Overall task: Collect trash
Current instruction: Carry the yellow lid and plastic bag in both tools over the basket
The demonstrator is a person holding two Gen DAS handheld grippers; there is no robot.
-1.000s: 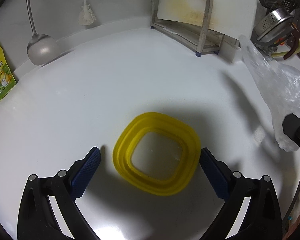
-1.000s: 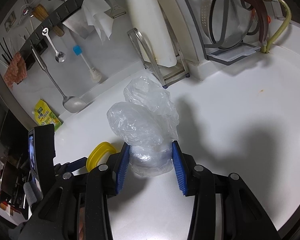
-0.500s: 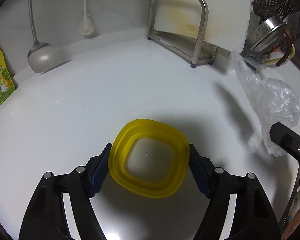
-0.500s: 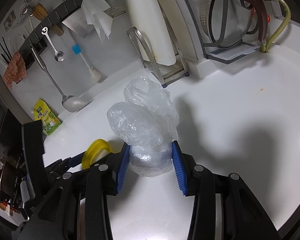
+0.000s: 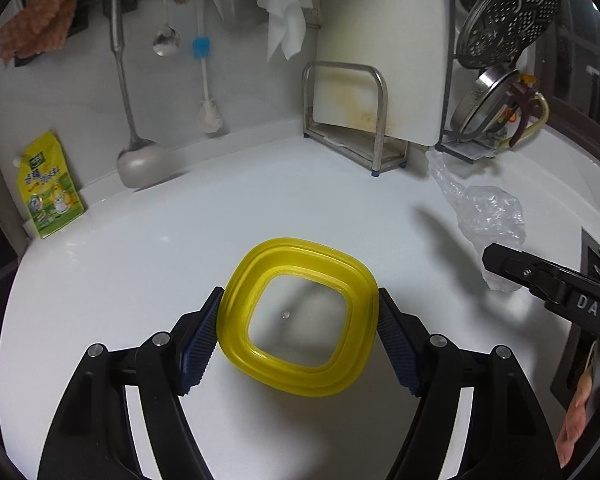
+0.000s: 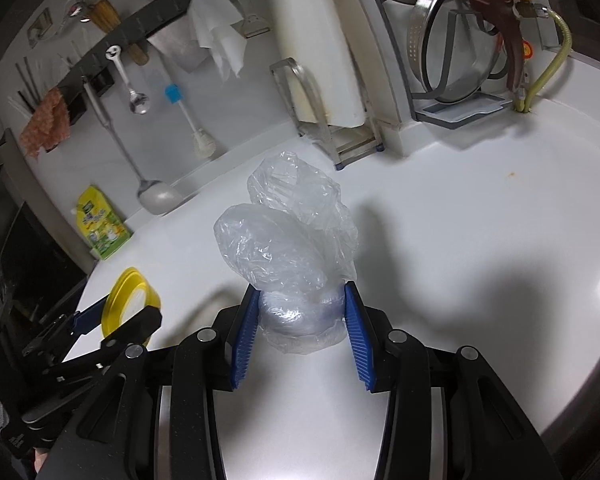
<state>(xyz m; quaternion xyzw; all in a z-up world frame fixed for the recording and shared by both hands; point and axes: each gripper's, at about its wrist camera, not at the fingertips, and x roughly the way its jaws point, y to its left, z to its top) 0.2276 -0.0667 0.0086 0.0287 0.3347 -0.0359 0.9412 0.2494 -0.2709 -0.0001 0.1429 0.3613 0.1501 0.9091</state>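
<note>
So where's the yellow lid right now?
The yellow lid is clamped between the left gripper's blue pads, above the white counter. In the right wrist view it shows low on the left.

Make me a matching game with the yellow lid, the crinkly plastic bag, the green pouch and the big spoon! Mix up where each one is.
Things:
1. yellow lid
2. plastic bag
3. green pouch
4. ladle

Places:
A. leaning against the wall on the counter
B. between the right gripper's blue pads
C. hanging from the wall rail
D. between the left gripper's blue pads

Pairs: 1-D, 2-B, 3-A, 4-C
</note>
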